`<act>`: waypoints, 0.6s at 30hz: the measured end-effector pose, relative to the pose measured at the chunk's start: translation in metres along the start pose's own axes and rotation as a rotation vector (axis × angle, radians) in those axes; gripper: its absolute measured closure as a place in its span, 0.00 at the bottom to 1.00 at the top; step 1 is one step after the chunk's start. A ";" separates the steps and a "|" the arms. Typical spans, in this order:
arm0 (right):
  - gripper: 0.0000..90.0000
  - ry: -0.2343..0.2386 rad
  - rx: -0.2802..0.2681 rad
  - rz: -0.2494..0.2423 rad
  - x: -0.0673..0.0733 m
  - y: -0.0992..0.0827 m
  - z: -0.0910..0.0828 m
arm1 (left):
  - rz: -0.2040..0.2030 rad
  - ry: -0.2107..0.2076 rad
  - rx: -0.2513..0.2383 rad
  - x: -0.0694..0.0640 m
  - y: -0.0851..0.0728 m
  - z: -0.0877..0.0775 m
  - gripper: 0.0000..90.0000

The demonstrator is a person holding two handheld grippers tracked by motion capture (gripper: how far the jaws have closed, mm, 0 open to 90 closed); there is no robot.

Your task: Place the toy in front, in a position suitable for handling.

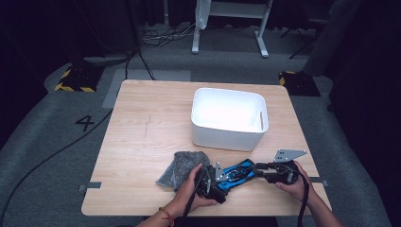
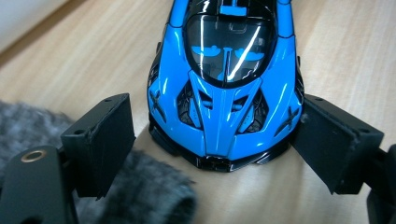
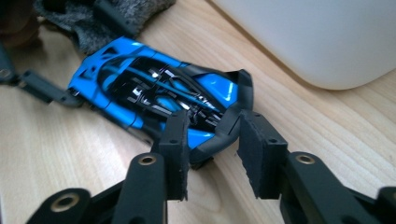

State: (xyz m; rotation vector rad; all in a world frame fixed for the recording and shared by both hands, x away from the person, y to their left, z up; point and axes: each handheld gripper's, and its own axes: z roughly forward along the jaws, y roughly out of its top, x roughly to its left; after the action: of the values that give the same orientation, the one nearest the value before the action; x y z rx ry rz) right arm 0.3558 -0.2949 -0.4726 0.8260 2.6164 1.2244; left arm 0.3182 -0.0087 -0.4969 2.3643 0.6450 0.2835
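We've got the toy car sitting on the worktop just in front of the white bin. Left tongs gape around its nose, one pad touching; right tongs are narrowed around the rear wing, not clamped. It looks hard, glossy and slippery, so we'd grab the body sides, not that thin wing

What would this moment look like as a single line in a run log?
thing: blue toy car on table | right tool: jaws around its rear wing | left tool: open, astride its nose | nearby: grey cloth, white bin
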 end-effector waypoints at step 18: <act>0.21 -0.011 0.077 -0.240 0.013 0.006 0.012 | 0.018 -0.039 0.101 0.023 0.011 -0.001 0.20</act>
State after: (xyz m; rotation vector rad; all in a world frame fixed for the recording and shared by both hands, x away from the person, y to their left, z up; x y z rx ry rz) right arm 0.3514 -0.2763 -0.4746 0.5073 2.6736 1.0581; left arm 0.3413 -0.0040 -0.4886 2.4669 0.6338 0.2168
